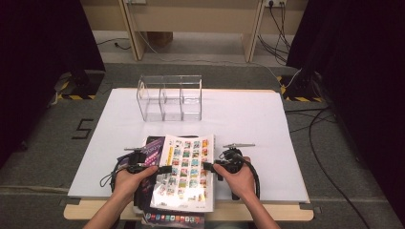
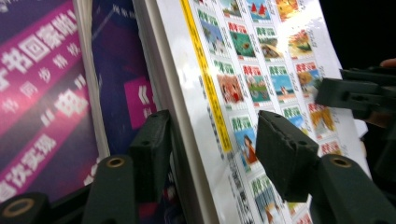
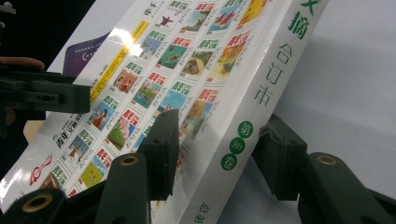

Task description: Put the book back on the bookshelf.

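The thick white book point(image 1: 187, 172) lies at about six o'clock on the table, near the front edge, on top of a purple book point(image 1: 152, 151) whose cover shows at its nine o'clock side. Both grippers meet it from the sides. The left gripper point(image 1: 162, 169) has its jaws spread around the book's page edge; in the left gripper view a gap shows between the right-hand pad and the glossy cover point(image 2: 261, 84), so it grips nothing. The right gripper point(image 1: 208, 166) straddles the spine at three o'clock: in the right gripper view one jaw lies over the cover and the other beside the green-lettered spine point(image 3: 275, 88); whether the pads press I cannot tell.

The book looks heavy for its size and stiff along the spine, while the open page side will likely fan and sag. The cover is shiny and probably slippery, so the spine seems the safer hold, with the second gripper steadying the page edge.

The table top point(image 1: 248, 124) is a plain white sheet, flat and smooth. At twelve o'clock, well apart from the books, stands a clear plastic rack point(image 1: 169, 98) with three compartments. Beyond lie grey carpet, black curtains either side and cables point(image 1: 329, 143) trailing at two o'clock.
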`<state>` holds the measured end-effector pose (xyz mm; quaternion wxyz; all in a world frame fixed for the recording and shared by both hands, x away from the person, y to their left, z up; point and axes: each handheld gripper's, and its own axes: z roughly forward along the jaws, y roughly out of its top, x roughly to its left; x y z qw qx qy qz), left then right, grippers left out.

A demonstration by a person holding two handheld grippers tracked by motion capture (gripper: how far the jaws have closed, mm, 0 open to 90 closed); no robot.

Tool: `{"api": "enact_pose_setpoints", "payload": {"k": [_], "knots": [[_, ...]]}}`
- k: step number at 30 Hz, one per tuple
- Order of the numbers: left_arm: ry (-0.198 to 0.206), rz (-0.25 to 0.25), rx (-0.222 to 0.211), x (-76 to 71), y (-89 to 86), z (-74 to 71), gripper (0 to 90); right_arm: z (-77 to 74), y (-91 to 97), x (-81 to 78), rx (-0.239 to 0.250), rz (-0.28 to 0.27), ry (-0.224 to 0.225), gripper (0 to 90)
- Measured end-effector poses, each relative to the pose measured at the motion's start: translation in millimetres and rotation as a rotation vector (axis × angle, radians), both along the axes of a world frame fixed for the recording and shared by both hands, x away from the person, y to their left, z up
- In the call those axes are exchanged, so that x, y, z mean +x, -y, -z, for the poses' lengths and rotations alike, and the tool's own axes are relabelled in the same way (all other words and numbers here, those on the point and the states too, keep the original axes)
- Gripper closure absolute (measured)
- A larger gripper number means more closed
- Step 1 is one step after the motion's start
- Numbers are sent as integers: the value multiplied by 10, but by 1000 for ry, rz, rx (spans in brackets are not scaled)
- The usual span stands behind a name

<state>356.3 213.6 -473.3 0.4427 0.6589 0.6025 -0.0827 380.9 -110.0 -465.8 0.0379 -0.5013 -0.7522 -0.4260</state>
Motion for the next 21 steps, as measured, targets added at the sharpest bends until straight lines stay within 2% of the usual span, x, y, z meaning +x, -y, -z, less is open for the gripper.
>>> {"api": "enact_pose_setpoints", "payload": {"k": [3, 4, 5, 6, 10, 14, 15, 18, 20, 21], "knots": [[-37, -53, -84, -10, -28, 16, 489, 24, -12, 7, 11, 3, -17, 526], [-56, -72, -138, -3, -48, 12, 491, 31, -17, 9, 19, -1, -23, 526], [-57, -81, -169, 7, -54, 10, 492, 46, -35, 7, 32, -12, -31, 525], [-49, -79, -174, 15, -53, 10, 492, 53, -54, -6, 36, -7, -38, 522], [-23, -81, -141, 53, -4, 13, 496, 61, -49, -13, 41, -4, -39, 524], [-8, -58, -119, 59, 53, 25, 532, 37, -53, 1, 29, -19, -34, 532], [-4, -53, -94, 52, 61, 36, 546, 30, -56, 5, 27, -20, -35, 540], [-3, -47, -72, 48, 51, 54, 643, 0, -73, 28, 24, -23, -11, 563], [0, -39, -69, 52, 48, 47, 655, -6, -74, 38, 22, -26, -10, 565], [5, -31, -52, 54, 54, 39, 662, -11, -73, 48, 22, -29, -16, 567]]}}
